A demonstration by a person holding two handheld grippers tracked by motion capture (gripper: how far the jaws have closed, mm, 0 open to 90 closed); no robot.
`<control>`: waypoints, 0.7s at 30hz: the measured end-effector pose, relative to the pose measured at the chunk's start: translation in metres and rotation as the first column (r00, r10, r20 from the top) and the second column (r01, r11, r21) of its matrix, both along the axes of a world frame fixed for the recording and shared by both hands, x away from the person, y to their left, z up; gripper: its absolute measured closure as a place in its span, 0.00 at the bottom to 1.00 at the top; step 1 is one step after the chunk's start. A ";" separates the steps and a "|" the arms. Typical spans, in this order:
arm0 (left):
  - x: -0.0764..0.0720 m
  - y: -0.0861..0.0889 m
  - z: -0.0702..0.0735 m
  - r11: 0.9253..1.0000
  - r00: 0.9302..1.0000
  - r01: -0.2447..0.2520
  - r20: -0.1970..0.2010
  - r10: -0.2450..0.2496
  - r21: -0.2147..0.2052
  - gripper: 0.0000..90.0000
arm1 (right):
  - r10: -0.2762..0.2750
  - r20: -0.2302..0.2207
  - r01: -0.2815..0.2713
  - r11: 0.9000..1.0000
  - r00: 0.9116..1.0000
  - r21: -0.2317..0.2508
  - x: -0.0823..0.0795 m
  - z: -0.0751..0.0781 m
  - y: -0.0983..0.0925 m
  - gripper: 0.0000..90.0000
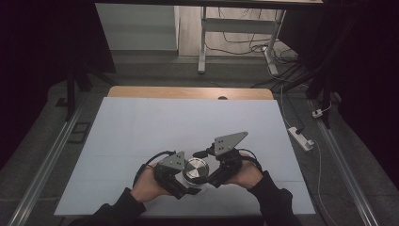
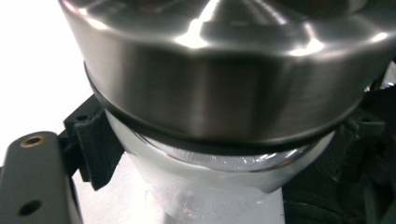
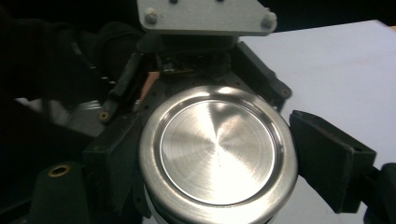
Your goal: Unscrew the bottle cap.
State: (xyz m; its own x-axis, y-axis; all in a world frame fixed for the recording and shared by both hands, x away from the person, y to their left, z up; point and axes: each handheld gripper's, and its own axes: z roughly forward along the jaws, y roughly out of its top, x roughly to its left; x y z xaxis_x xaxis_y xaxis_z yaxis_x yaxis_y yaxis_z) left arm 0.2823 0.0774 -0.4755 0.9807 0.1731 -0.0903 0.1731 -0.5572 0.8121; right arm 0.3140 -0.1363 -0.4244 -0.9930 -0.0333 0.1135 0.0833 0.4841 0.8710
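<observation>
A: What is sitting between the 2 tools?

B: A jar point(image 1: 195, 170) with a clear glass body and a round brushed-steel lid point(image 3: 218, 149) is standing near the front edge of the white surface point(image 1: 141, 132). The lid is showing a flat recessed centre, a raised rim and a dark seal ring beneath it, with bright glare streaking across the metal.

A: How is the left hand-held gripper point(image 1: 181, 181) sitting?

B: It is clamping the jar's glass body just below the lid; in the left gripper view a black pad point(image 2: 93, 144) is pressing against the glass on the left side.

A: And the right hand-held gripper point(image 1: 207, 175)?

B: Its jaws are closing in on the lid from both sides. In the right gripper view the left pad point(image 3: 116, 158) is lying against the lid's rim, while the right pad point(image 3: 327, 158) is looking very close to the rim; I cannot tell whether it is touching.

A: What is proving hard to make out?

B: The jar's lower body is being cut off in both gripper views, and from the high view the hands and grippers are covering its sides. Whatever is inside the glass is blurring into pale reflections. The room around the surface is lying in darkness.
</observation>
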 end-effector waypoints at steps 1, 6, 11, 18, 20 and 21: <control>0.000 0.000 0.000 1.000 1.000 -0.011 0.008 0.011 0.002 0.18 | -0.026 -0.016 0.026 1.000 1.000 0.002 0.000 0.001 -0.001 0.13; 0.004 0.005 0.000 0.994 0.994 -0.113 0.005 0.113 0.000 0.18 | -0.200 -0.014 0.200 0.980 0.980 -0.018 -0.003 0.008 0.001 0.04; 0.005 0.008 0.002 0.976 0.976 -0.217 0.013 0.217 0.008 0.18 | -0.351 0.070 0.355 0.934 0.934 -0.045 -0.016 0.006 0.015 0.07; 0.003 0.005 0.002 0.970 0.970 -0.244 0.016 0.244 0.017 0.18 | -0.405 0.075 0.406 0.914 0.911 0.001 -0.020 -0.002 0.022 0.20; 0.003 0.006 0.002 0.976 0.976 -0.215 0.014 0.215 0.010 0.18 | -0.383 0.064 0.384 0.924 0.922 0.003 -0.018 -0.001 0.020 0.22; 0.003 0.006 0.002 0.976 0.976 -0.215 0.014 0.215 0.010 0.18 | -0.383 0.064 0.384 0.924 0.922 0.003 -0.018 -0.001 0.020 0.22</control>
State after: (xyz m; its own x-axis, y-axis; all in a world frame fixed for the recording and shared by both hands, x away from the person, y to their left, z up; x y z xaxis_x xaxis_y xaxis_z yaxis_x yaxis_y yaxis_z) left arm 0.2853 0.0834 -0.4734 0.9214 0.3814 -0.0745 0.2796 -0.5174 0.8088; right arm 0.2956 -0.1160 -0.4254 -0.9347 0.3520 0.0500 0.2103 0.4340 0.8760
